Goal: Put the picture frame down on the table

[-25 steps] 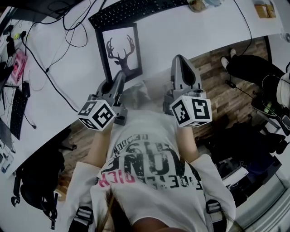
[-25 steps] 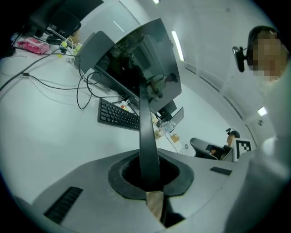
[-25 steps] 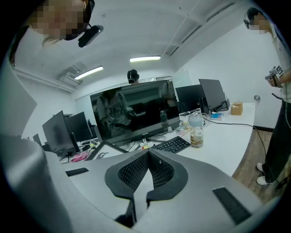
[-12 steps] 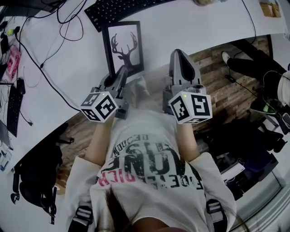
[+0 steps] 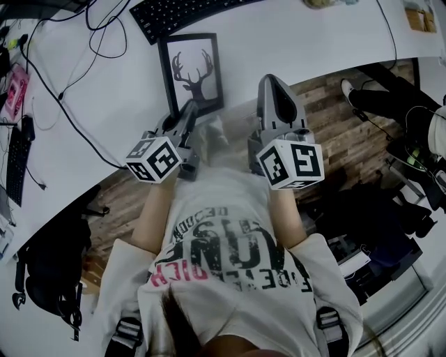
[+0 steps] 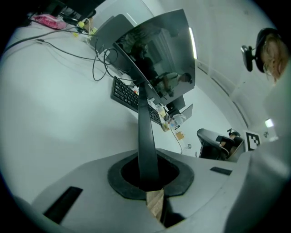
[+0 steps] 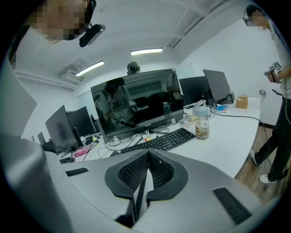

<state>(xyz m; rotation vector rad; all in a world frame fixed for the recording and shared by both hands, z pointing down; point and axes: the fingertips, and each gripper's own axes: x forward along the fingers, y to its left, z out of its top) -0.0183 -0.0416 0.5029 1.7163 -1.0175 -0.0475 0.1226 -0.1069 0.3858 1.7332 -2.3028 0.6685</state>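
Left gripper view shows the left gripper (image 6: 148, 175) with its jaws closed onto the thin dark edge of the picture frame (image 6: 159, 59). The edge stands in the hollow between the two black pads and fills it. From the jaws the frame goes straight away from the camera, and its glass side reflects the room. In the head view the left gripper (image 5: 189, 111) meets the frame (image 5: 193, 73) at its near short edge, close to the front border of the white table (image 5: 313, 42).

The frame is over the table, between the gripper and the black keyboard (image 5: 181, 14). Its long axis runs away from the person, toward the keyboard. The deer drawing reads upright from the person's side, with the antlers at the far end. I cannot tell if the frame is lying flat on the table or if its far end is a little raised.

The right gripper (image 7: 146, 157) has its jaws pressed together at the tips, with nothing between them. In the head view this gripper (image 5: 273, 82) is just to the right of the frame, apart from it, over the table's edge and the wooden floor (image 5: 334, 118). It points toward a monitor (image 7: 136, 107) and a jar (image 7: 202, 123) on the table.
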